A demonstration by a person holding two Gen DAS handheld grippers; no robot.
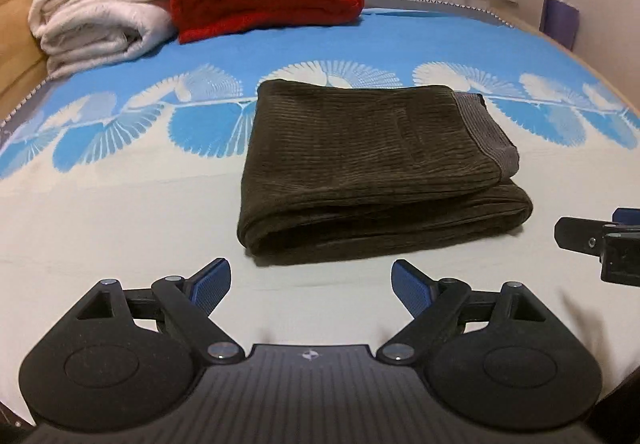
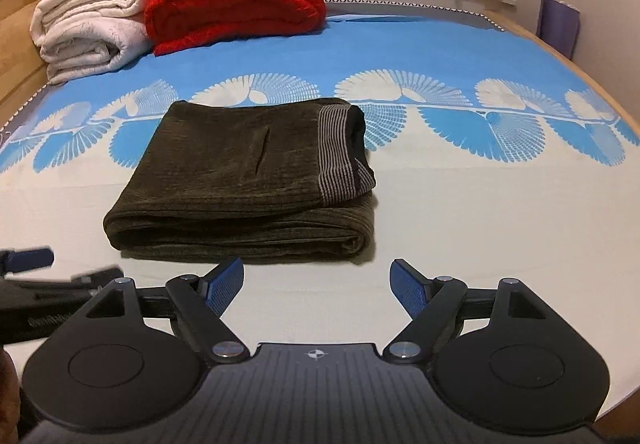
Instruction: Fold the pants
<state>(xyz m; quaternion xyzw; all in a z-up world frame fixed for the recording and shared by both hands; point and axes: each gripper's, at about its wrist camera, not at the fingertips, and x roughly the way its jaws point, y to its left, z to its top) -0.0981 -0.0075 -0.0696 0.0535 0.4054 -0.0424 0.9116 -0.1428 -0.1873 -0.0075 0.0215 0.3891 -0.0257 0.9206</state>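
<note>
Pants: dark olive corduroy pants (image 1: pixel 376 171), folded into a compact rectangle, are seen lying on the bed (image 1: pixel 120 228), just ahead of both tongs, long axis crosswise. Left tongs (image 1: pixel 312 286) and right tongs (image 2: pixel 317 286) are held wide apart, empty, about equally near.

Two matching black handheld grippers: left gripper (image 1: pixel 311 286) and right gripper (image 2: pixel 317 284) have blue ridged finger pads, silver pivot screws, round side discs and ribbed bases.
</note>
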